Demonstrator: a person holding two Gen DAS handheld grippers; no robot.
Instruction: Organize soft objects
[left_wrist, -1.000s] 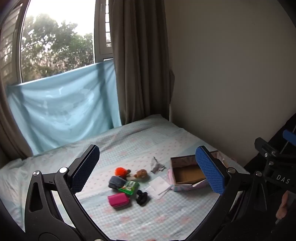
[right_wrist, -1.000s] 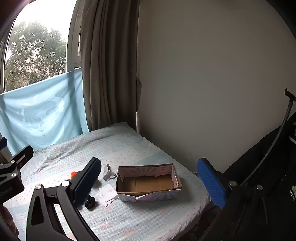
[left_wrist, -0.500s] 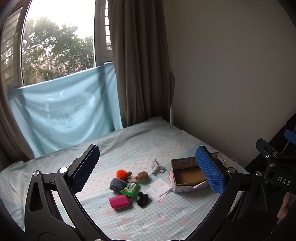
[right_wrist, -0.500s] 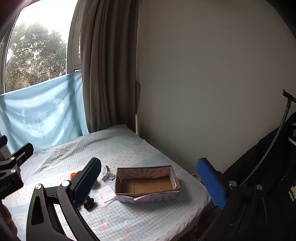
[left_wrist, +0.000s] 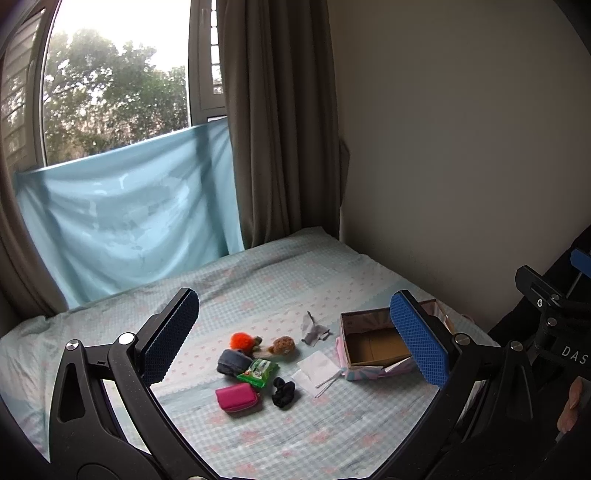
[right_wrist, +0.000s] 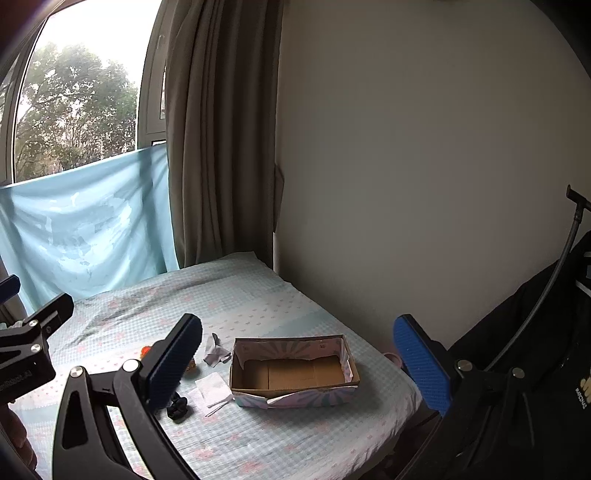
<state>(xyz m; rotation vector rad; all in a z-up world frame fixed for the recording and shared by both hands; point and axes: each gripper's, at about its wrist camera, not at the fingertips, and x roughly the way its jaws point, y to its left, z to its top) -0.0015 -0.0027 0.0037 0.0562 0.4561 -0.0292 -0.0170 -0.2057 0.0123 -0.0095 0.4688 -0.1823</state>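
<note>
Small soft things lie together on the bed (left_wrist: 258, 288): an orange fuzzy toy (left_wrist: 241, 340), a brown plush (left_wrist: 282, 345), a grey rolled cloth (left_wrist: 232, 362), a green packet (left_wrist: 258, 372), a pink pouch (left_wrist: 237, 397), a black scrunchie (left_wrist: 283, 393), a white tissue (left_wrist: 314, 371) and a grey cloth scrap (left_wrist: 312, 329). To their right sits an open cardboard box (left_wrist: 373, 347), empty inside (right_wrist: 295, 373). My left gripper (left_wrist: 295, 339) hangs open well above and short of them. My right gripper (right_wrist: 299, 363) is open too, framing the box from afar.
A beige wall (right_wrist: 406, 166) runs along the bed's right side. Brown curtains (left_wrist: 273, 129) and a light blue sheet (left_wrist: 129, 225) cover the window end. A black garment (right_wrist: 535, 332) hangs at the right. Thin white sticks (left_wrist: 327, 380) lie by the tissue.
Both grippers have drawn back and tilted up a little, so the bed and objects sit slightly lower and farther in view. Jaws stay wide; nothing on the bed moved.
</note>
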